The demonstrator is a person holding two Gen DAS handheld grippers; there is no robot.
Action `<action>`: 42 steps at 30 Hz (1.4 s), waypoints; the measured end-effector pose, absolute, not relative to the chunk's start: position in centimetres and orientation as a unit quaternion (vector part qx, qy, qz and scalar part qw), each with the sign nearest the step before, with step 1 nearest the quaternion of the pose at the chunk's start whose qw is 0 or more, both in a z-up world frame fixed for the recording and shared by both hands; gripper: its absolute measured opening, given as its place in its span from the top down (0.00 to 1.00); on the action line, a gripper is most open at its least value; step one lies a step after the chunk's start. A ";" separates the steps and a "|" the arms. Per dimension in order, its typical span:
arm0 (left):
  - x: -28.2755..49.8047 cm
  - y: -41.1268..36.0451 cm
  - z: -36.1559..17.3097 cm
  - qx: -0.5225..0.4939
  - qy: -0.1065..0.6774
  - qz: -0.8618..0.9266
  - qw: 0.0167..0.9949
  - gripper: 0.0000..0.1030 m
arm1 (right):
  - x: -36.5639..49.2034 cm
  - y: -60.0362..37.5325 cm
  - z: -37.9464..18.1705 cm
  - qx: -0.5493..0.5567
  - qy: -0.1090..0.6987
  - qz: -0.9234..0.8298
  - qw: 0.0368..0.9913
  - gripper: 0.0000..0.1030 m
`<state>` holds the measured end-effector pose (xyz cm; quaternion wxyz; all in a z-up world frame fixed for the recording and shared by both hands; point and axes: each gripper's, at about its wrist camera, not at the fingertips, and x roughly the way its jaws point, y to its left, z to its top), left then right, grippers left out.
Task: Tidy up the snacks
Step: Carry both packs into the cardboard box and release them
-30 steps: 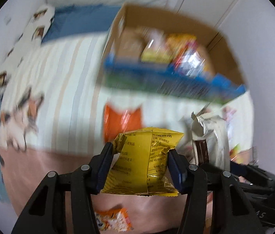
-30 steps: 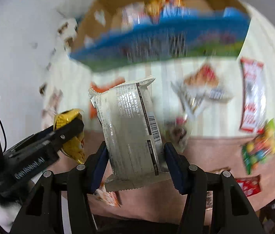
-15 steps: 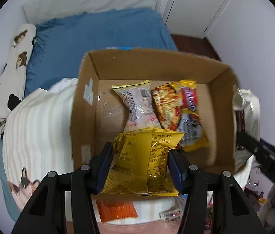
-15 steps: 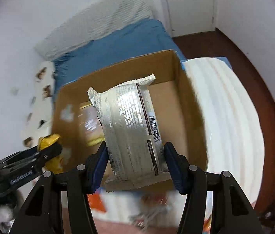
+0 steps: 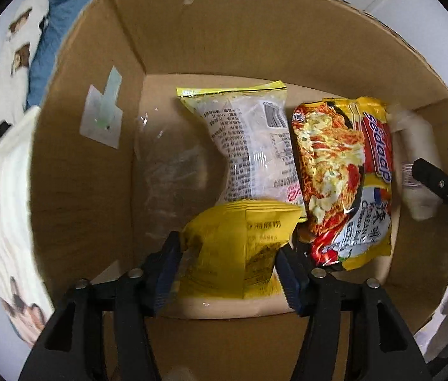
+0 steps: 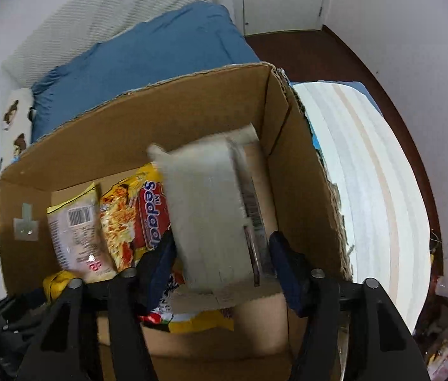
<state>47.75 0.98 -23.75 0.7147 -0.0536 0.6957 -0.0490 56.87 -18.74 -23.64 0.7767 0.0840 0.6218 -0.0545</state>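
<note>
A cardboard box [image 5: 84,197] fills the left wrist view and holds a white-and-yellow packet [image 5: 249,149] and a Sedaap noodle pack [image 5: 344,177]. My left gripper [image 5: 228,260] is inside the box; its jaws stand wide and barely touch a yellow snack bag [image 5: 240,250]. My right gripper [image 6: 220,263] is over the box's right side [image 6: 300,171]; a blurred silver packet [image 6: 208,209] hangs between its widened jaws. The same silver packet [image 5: 414,158] shows at the right in the left wrist view.
The box stands on a bed with a striped white blanket [image 6: 366,174] to its right and a blue sheet [image 6: 148,50] behind. A bear-print pillow [image 5: 11,63] lies to the left. Dark wood floor [image 6: 335,50] and a white door are beyond.
Both grippers have dropped into the box from above it. Both pairs of jaws have spread, and the silver packet blurs as it slips downward.
</note>
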 end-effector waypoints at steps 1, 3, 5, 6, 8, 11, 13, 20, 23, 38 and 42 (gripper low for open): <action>47.8 1.1 -23.9 -0.056 0.694 -0.048 0.716 0.37 | 57.0 -18.5 -23.6 0.077 0.621 -0.055 0.778 0.12; 47.9 1.4 -23.9 -0.057 0.688 -0.045 0.723 0.25 | 57.2 -18.1 -23.6 0.069 0.621 -0.052 0.779 0.08; 48.0 1.5 -23.7 -0.067 0.685 -0.048 0.724 0.20 | 57.2 -18.0 -23.7 0.069 0.622 -0.049 0.778 0.07; 48.0 1.5 -23.5 -0.072 0.682 -0.051 0.726 0.17 | 57.2 -18.1 -23.8 0.069 0.623 -0.048 0.778 0.07; 48.0 1.1 -22.9 -0.072 0.676 -0.050 0.731 0.13 | 57.1 -18.3 -23.8 0.068 0.623 -0.045 0.778 0.07; 47.9 1.1 -21.7 -0.068 0.665 -0.045 0.743 0.11 | 56.1 -18.5 -23.4 0.073 0.625 -0.037 0.776 0.07; 47.4 1.1 -20.8 -0.067 0.655 -0.041 0.752 0.11 | 55.2 -18.5 -23.1 0.069 0.622 -0.033 0.779 0.07; 44.3 1.0 -16.3 -0.059 0.614 -0.030 0.787 0.11 | 51.1 -17.8 -21.9 0.058 0.612 -0.012 0.789 0.07; 42.5 1.1 -15.1 -0.058 0.596 -0.027 0.800 0.11 | 49.1 -17.2 -20.9 0.052 0.601 -0.005 0.798 0.07; 33.1 0.9 -8.6 -0.040 0.514 -0.023 0.856 0.11 | 39.3 -15.5 -12.9 0.039 0.524 0.025 0.850 0.08; 30.9 1.1 -6.9 -0.046 0.500 -0.025 0.864 0.11 | 37.0 -15.8 -11.2 0.054 0.515 0.033 0.855 0.08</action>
